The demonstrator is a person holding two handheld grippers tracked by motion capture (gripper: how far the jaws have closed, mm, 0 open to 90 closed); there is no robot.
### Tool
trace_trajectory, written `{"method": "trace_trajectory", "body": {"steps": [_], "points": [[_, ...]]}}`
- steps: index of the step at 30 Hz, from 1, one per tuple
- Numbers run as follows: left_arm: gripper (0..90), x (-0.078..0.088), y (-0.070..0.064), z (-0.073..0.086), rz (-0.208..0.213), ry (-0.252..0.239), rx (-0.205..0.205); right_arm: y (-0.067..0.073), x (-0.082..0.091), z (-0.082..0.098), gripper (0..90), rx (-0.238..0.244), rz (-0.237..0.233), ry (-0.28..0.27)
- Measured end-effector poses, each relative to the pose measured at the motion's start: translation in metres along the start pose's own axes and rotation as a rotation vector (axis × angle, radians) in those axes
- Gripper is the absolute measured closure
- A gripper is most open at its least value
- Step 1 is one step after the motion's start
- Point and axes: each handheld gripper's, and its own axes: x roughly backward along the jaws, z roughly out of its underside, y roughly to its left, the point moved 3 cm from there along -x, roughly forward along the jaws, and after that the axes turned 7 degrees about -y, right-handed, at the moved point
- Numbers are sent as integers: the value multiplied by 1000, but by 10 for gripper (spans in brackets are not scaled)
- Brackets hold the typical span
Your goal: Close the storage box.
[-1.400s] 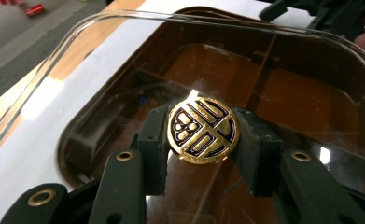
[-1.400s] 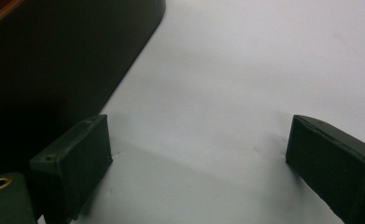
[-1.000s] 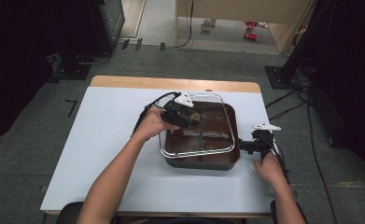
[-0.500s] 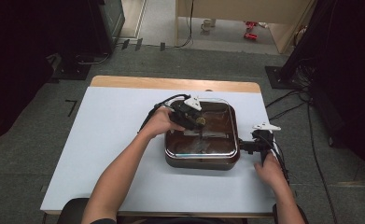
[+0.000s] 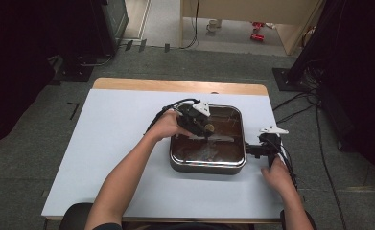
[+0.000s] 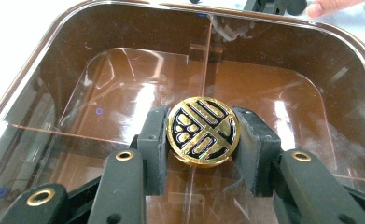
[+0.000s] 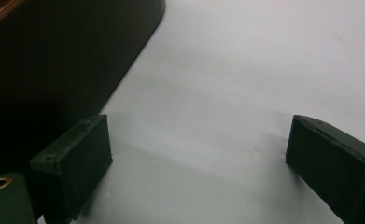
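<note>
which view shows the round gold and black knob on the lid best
The left gripper view: the knob sits close and sharp between the left gripper pads, its gold pattern clear, on the glass lid. In the high view it is a small gold spot under the left hand. The right gripper view looks at the table instead.

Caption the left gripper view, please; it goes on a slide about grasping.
Left tool clamps a round gold-and-black knob on the glass lid of a square brown pan.
</note>
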Motion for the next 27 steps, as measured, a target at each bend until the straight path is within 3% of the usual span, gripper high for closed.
{"method": "trace_trajectory", "body": {"steps": [7,13,16,19,21,22,25,27], "points": [[577,-1,-1,1,-11,-6,37,0,0,0,62,1,0,0],[461,1,0,1,-36,17,64,0,0,0,62,0,0,0],[421,4,-1,1,-20,27,118,0,0,0,62,-1,0,0],[392,6,-1,1,-26,31,144,0,0,0,62,-1,0,1],[394,9,-1,2,-40,21,166,0,0,0,62,-1,0,0],[399,14,-2,3,-77,-7,170,0,0,0,62,-1,0,1],[388,21,-4,4,-96,-11,180,0,0,0,62,-1,0,0],[377,25,-6,4,-130,-10,174,0,0,0,62,0,0,0]]}}
